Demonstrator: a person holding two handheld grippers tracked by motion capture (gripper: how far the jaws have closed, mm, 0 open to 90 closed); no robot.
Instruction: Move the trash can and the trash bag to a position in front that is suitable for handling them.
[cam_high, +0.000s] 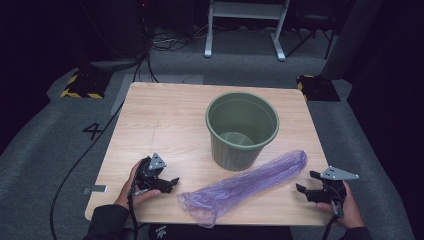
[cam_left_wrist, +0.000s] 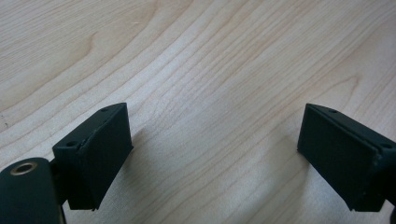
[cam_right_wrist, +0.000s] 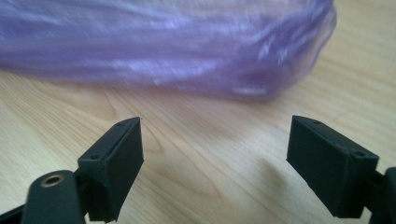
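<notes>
A long crumpled purple plastic bag lies slantwise across the front of the wooden table, in front of an upright green bin. My left gripper rests near the front left, open, just left of the bag's open end; its jaws stand wide over bare wood. My right gripper is at the front right, open, a short way from the bag's upper end. In the right gripper view the bag lies just beyond the spread jaws, untouched.
The bin stands empty at the table's centre right. The table's front edge runs just below both hands. Grey carpet, cables and a white frame's legs surround the table.
</notes>
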